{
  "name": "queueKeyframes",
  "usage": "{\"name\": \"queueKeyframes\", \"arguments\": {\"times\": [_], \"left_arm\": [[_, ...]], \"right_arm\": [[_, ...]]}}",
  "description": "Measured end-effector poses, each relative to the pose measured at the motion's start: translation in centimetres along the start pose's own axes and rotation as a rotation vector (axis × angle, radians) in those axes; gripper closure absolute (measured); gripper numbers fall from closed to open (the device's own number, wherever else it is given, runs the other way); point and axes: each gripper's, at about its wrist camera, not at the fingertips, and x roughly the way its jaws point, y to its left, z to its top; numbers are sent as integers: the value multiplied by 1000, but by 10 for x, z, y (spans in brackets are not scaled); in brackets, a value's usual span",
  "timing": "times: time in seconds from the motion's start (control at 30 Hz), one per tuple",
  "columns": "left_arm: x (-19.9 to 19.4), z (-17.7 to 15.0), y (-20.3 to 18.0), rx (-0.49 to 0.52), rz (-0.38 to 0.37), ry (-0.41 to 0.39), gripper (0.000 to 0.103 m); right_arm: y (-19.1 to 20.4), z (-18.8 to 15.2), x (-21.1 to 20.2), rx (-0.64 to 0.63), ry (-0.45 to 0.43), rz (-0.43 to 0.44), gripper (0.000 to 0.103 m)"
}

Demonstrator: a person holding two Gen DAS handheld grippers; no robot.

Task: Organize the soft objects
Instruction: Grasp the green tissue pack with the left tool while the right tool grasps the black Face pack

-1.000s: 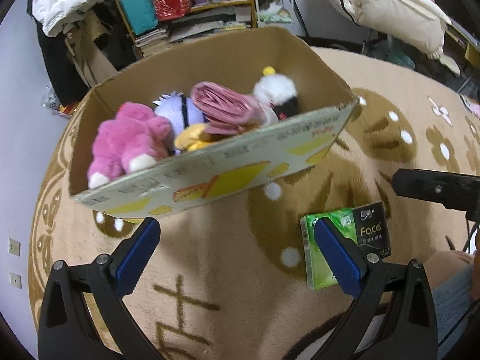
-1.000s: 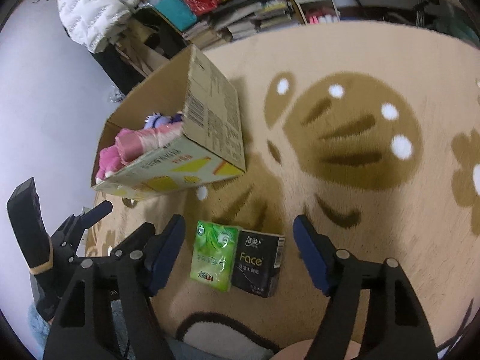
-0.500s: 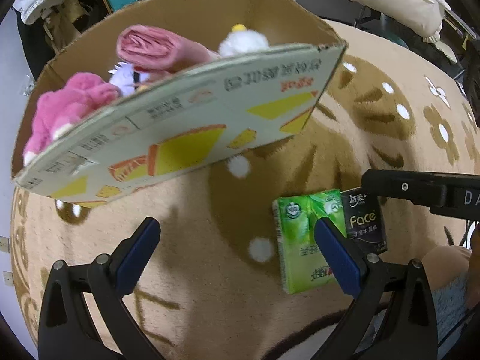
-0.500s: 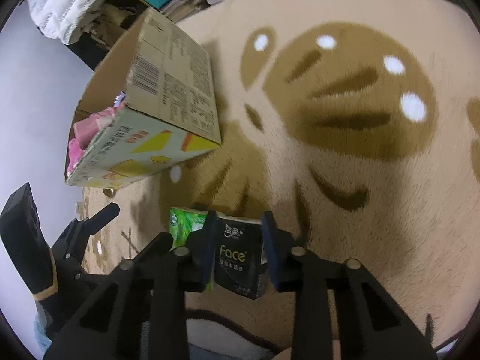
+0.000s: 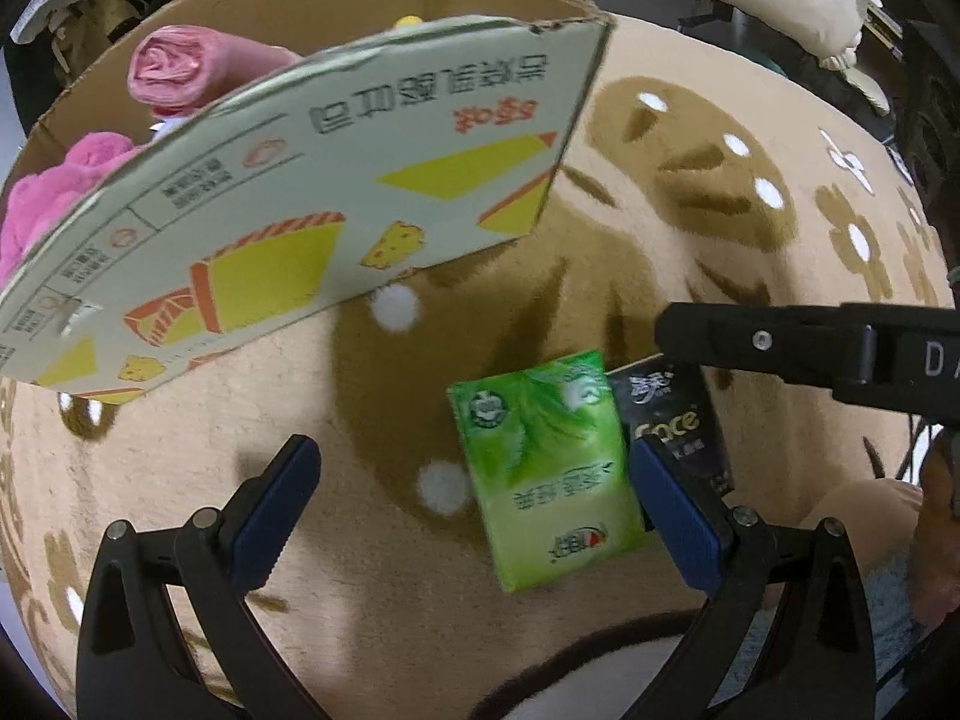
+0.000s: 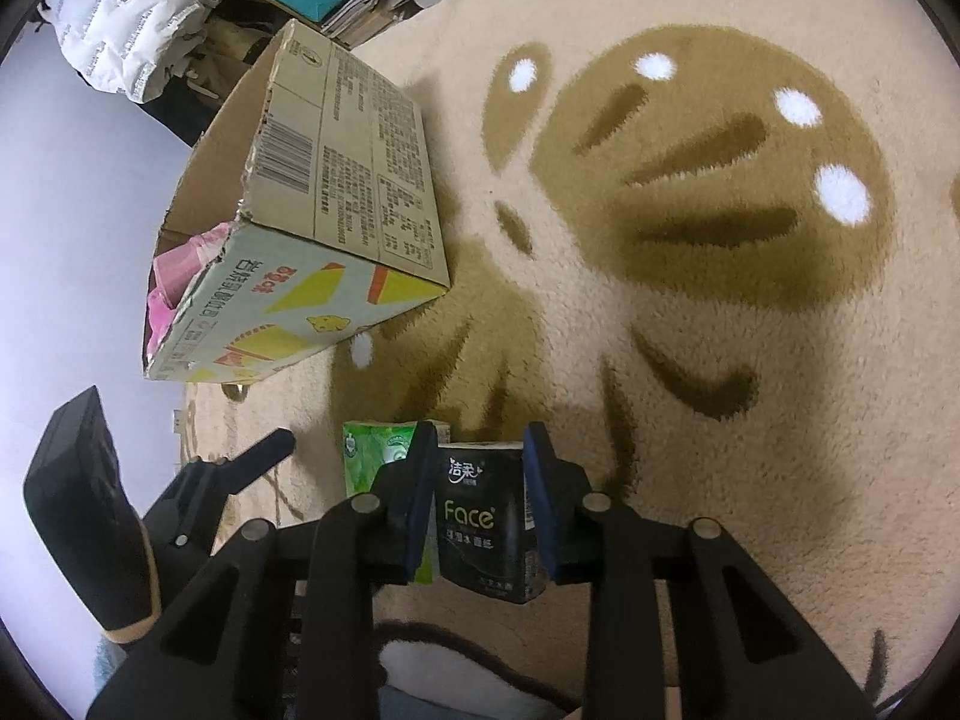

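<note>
The right gripper (image 6: 480, 480) has just clamped its jaws onto the black tissue pack (image 6: 489, 528) on the carpet (image 6: 720, 360); the left gripper (image 5: 468, 498), jaws spread, has dropped beside the green tissue pack (image 5: 546, 468), so both look ready for boxing.

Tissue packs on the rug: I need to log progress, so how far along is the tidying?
Done: plush toys and a pink roll already sit in the cardboard box. In hand: the right gripper has just closed on the black tissue pack. Left: the green tissue pack lies on the rug, between the open left gripper's fingers.
</note>
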Motion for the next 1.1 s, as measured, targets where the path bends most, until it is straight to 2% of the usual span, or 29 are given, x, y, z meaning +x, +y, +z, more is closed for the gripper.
{"name": "queueKeyframes", "arguments": {"times": [0.27,0.43,0.6,0.67,0.77,0.93,1.03,1.1], "left_arm": [[11,0,-13,4,1,29,1],[16,0,-16,-7,0,34,1],[17,-6,2,-27,-19,46,1],[22,-8,12,-57,-47,54,1],[28,-10,23,-95,-75,60,2],[24,-10,25,-78,-84,49,11],[22,-12,29,-85,-89,42,18],[20,-11,29,-93,-87,38,30]], "right_arm": [[7,0,5,-27,16,1,71],[9,0,6,-36,11,3,61],[9,1,6,-44,10,2,60],[10,0,5,-47,1,2,53],[15,0,7,-65,2,-7,52],[21,-1,10,-89,4,-28,44],[22,-2,13,-92,11,-49,44],[23,-2,14,-94,14,-56,44]]}}
